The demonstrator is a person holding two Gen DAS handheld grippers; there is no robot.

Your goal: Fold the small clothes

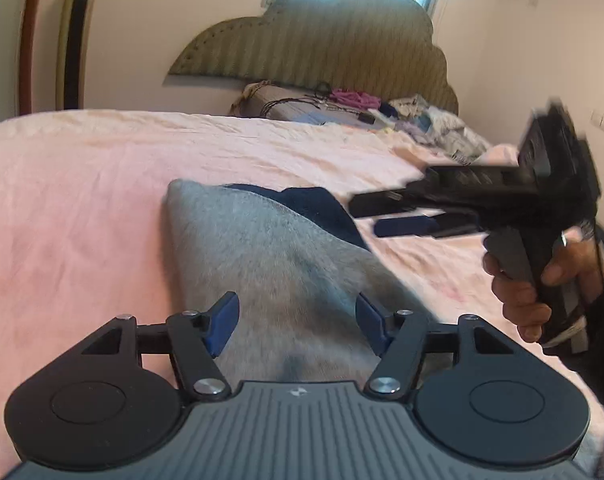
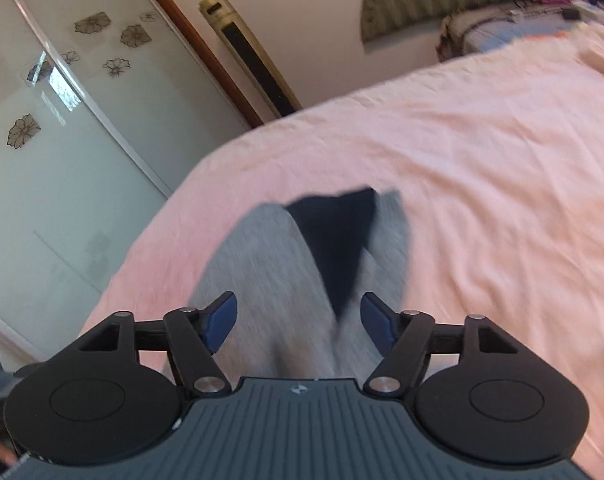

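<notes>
A small grey garment (image 1: 269, 248) with a dark navy part (image 1: 322, 208) lies on the pink bed sheet (image 1: 81, 200). My left gripper (image 1: 297, 320) hovers over its near end, blue pads (image 1: 223, 322) spread apart with no cloth pinched between them. In the left wrist view my right gripper (image 1: 382, 216) reaches in from the right, held by a hand (image 1: 522, 300), its fingers apart just beside the navy part. In the right wrist view the grey garment (image 2: 269, 280) shows a navy triangle (image 2: 338, 240), and the right gripper (image 2: 297, 320) stands open above it.
A pile of mixed clothes (image 1: 382, 112) lies at the head of the bed below a striped headboard (image 1: 322, 48). A tall gold tower unit (image 2: 253, 60) and a wardrobe with flower-patterned sliding doors (image 2: 61, 120) stand beyond the bed's left edge.
</notes>
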